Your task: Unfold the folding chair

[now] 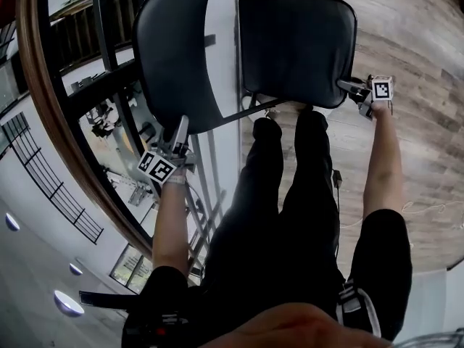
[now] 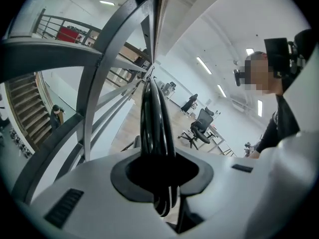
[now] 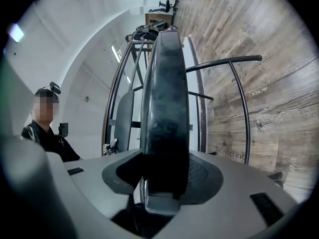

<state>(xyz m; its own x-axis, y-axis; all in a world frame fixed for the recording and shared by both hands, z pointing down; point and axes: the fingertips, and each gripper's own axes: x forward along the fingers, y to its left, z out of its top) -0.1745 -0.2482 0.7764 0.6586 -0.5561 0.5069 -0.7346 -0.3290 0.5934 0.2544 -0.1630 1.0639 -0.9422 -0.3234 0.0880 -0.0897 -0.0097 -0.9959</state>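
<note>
The black folding chair hangs in front of me, partly unfolded. Its padded backrest (image 1: 181, 56) is on the left and its seat (image 1: 297, 46) on the right. My left gripper (image 1: 176, 133) is shut on the backrest's near edge, which shows as a glossy black rim (image 2: 155, 128) running up between the jaws of the left gripper (image 2: 159, 185). My right gripper (image 1: 352, 87) is shut on the seat's right-hand edge. In the right gripper view the thick seat pad (image 3: 164, 98) fills the gap of the right gripper (image 3: 162, 183). The chair's metal tubes (image 3: 240, 98) curve off to the right.
A glass railing with a curved wooden handrail (image 1: 40, 114) runs close on my left, over a drop to a lower floor. Wood plank flooring (image 1: 420, 42) lies to the right. My legs (image 1: 290, 194) stand just below the chair.
</note>
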